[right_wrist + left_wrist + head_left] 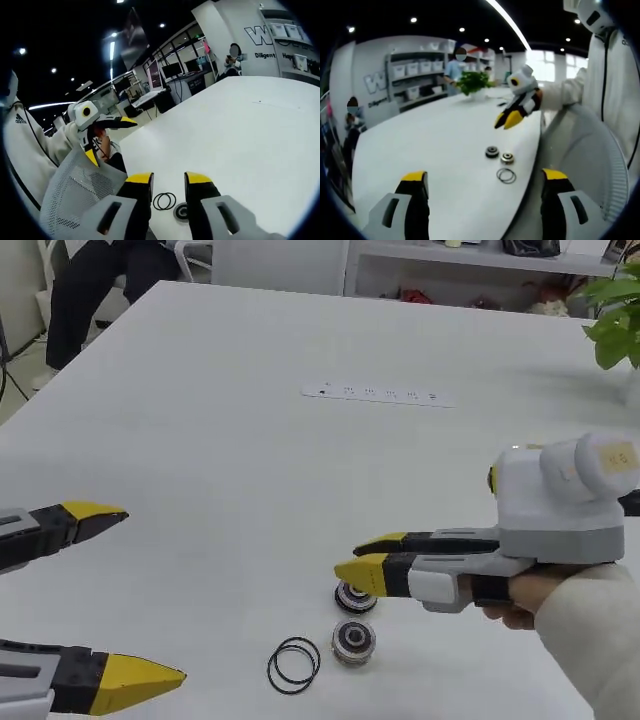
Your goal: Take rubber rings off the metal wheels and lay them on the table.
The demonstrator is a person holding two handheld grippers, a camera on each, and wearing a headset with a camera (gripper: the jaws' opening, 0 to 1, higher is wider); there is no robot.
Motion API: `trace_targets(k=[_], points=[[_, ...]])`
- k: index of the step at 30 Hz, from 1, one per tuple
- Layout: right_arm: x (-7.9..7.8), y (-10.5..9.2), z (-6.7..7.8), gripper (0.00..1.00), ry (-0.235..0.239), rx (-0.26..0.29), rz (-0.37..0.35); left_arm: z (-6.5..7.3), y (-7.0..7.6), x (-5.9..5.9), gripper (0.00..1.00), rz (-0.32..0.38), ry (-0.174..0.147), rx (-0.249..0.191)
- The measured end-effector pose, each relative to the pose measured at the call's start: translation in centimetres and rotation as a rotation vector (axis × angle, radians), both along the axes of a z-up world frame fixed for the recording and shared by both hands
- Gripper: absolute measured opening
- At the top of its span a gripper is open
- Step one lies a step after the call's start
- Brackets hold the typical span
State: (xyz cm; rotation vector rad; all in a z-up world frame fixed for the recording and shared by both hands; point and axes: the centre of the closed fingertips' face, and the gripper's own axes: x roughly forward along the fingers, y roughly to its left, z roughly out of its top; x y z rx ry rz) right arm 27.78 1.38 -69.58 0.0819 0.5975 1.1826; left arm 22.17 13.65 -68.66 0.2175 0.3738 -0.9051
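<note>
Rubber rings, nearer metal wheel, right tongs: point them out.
rubber rings point(294, 664), head view, middle of the overlapping pair.
nearer metal wheel point(354, 639), head view, its hub.
right tongs point(347, 559), head view, midway between the yellow tips.

Bench point(250, 470) smooth, matt white; metal wheels point(354, 638) bright and polished; rubber rings point(294, 663) thin, black, dull; right gripper point(358, 558) body semi-gloss white and grey plastic, fingers point(365, 573) matt black plastic, yellow-tipped.
</note>
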Motion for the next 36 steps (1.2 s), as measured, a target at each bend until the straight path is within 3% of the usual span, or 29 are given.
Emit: trace_targets(k=[6,11,18,28,36], points=[[0.2,-0.6,1.8,0.26,-0.015,0.033,-0.007,0.4,-0.4,0.1,0.94,-0.011,0.000,-0.001],[0.4,-1.5,2.9,0.27,-0.073,-0.007,0.009,0.6,-0.5,0.4,0.94,-0.027,-0.003,0.000],[1.4,-2.7,5.2,0.28,-0.098,0.024,-0.013,1.3,-1.0,1.1,0.94,-0.041,-0.012,-0.016],[3.1,-4.8,7.0,0.28,-0.169,-0.019,-0.028,3.3,-1.7,1.7,0.94,-0.094,-0.039,-0.038],[4.8,-6.9,8.0,0.29,-0.188,-0.027,-0.058,4.4,-2.5,2.1,0.93,-0.142,-0.064,-0.020]])
